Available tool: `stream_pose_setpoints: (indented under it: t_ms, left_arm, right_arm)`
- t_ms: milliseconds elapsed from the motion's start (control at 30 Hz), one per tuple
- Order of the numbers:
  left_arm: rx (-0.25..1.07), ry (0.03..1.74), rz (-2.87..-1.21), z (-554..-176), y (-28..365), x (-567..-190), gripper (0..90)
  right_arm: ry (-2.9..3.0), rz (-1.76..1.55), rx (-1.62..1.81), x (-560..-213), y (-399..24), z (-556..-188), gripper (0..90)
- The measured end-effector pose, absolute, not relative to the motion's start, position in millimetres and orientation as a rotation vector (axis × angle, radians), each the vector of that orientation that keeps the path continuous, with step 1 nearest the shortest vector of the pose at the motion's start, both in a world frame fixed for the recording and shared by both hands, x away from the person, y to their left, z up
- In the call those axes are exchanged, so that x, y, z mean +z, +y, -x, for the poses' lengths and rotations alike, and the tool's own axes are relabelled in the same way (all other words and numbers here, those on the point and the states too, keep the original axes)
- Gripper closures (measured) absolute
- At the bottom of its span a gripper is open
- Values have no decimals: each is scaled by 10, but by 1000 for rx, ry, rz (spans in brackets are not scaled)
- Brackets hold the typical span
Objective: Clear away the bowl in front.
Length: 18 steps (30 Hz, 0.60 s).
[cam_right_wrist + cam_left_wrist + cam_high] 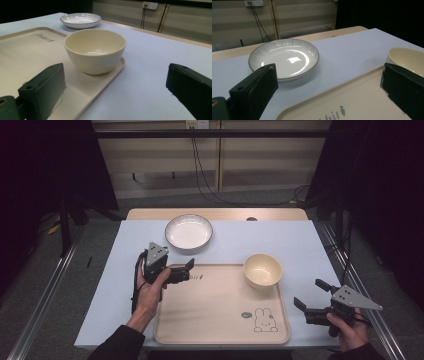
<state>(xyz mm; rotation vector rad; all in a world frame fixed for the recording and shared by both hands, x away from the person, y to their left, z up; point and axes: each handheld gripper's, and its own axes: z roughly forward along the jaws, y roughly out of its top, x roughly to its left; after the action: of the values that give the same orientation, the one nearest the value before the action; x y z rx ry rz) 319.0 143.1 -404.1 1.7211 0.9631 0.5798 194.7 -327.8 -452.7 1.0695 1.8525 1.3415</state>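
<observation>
We're holding both grippers wide, gripping nothing. The left gripper [187,266] is hovering over the beige tray [210,315], the glossy ribbed plate [284,58] just ahead. The right gripper [309,293] is facing the smooth cream bowl [95,50] on the tray's corner.

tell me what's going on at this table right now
A person holds a gripper in each hand, both open and holding nothing. The left gripper hovers over the tray's far left corner, facing the striped plate on the tablecloth. The right gripper sits off the tray's right edge, aimed at the cream bowl, which stands in the tray's far right corner. Nothing is grasped yet.
</observation>
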Motion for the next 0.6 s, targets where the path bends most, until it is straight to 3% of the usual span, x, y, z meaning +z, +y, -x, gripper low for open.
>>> stream_pose_setpoints:
  t_ms: [600]
  left_arm:
    - [648,1033,-1667,-2769,1939,-4119,11]
  right_arm:
    - [1847,-1078,1336,-4531,-3272,-1954,20]
